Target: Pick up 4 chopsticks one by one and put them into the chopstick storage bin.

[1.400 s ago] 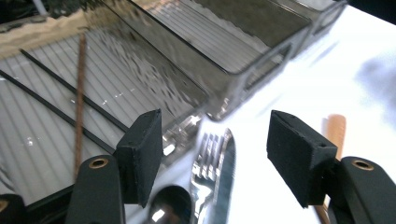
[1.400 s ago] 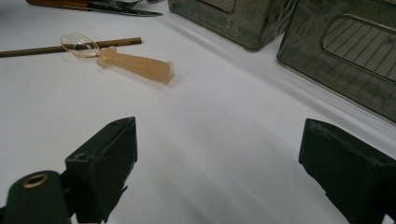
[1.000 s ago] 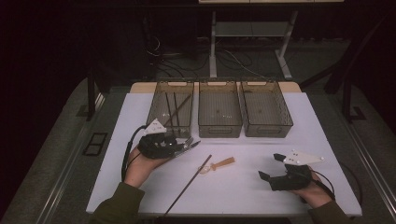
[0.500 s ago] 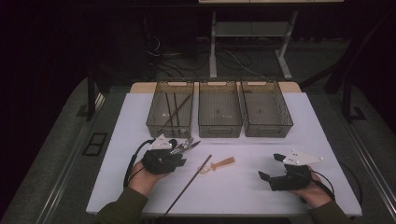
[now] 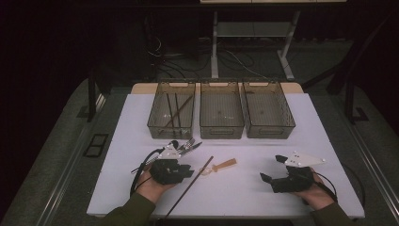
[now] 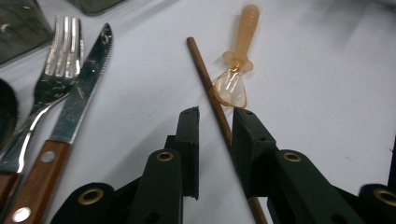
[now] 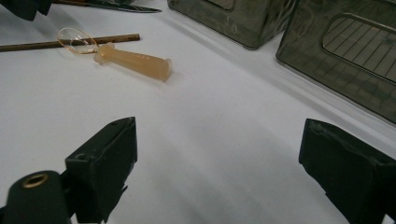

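Already the left gripper (image 6: 212, 123) straddles the thin brown wooden chopstick (image 6: 209, 81) lying on the white tabletop (image 6: 317, 93); its jaws have just been closing around it, whether the pads bite I cannot tell. Lifting it toward the smoky mesh-bottomed plastic bin (image 5: 171, 113) holding other sticks seems left. Beside lie a translucent amber spoon (image 6: 238, 51), steel fork (image 6: 51, 77) and serrated wood-handled knife (image 6: 81, 98). Right gripper (image 7: 217, 163) rests spread.

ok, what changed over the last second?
The left tongs came down toward the table's near edge and now straddle the chopstick. Their jaws have just been closing, with the stick between them; the right pad looks against it, the left one apart, so no firm grip yet. The right tongs, baby spoon, fork, knife and bins stayed put.
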The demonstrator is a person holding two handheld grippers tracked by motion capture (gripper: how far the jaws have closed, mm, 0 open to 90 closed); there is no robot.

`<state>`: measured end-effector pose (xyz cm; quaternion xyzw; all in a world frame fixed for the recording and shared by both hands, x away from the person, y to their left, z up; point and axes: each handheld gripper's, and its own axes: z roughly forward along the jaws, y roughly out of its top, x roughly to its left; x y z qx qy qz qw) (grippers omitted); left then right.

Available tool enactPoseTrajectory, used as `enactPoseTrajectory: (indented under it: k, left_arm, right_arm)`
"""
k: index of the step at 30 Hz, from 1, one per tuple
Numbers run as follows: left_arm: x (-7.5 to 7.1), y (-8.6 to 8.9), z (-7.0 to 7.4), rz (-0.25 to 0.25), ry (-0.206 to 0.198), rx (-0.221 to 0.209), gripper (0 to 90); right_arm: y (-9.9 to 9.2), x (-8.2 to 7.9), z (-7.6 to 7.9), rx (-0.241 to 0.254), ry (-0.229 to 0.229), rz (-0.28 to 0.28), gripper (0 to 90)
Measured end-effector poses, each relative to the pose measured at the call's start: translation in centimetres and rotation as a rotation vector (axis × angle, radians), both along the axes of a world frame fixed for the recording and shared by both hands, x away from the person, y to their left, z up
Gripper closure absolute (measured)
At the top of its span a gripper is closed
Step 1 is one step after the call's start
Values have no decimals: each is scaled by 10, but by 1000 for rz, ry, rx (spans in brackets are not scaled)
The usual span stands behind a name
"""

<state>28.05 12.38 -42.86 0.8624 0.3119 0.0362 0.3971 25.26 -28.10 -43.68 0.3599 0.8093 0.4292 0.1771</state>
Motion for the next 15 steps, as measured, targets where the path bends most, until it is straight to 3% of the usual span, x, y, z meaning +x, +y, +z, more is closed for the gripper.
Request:
enactPoseTrajectory:
  k: [9, 15]
  left_arm:
    - [-1, -8, -7, -27, 41, 12, 707]
    - [-2, -16, -12, -56, 47, 61, 716]
  right_arm:
    - [0, 0, 0, -3, 0, -1, 117]
    - [0, 0, 0, -6, -2, 0, 117]
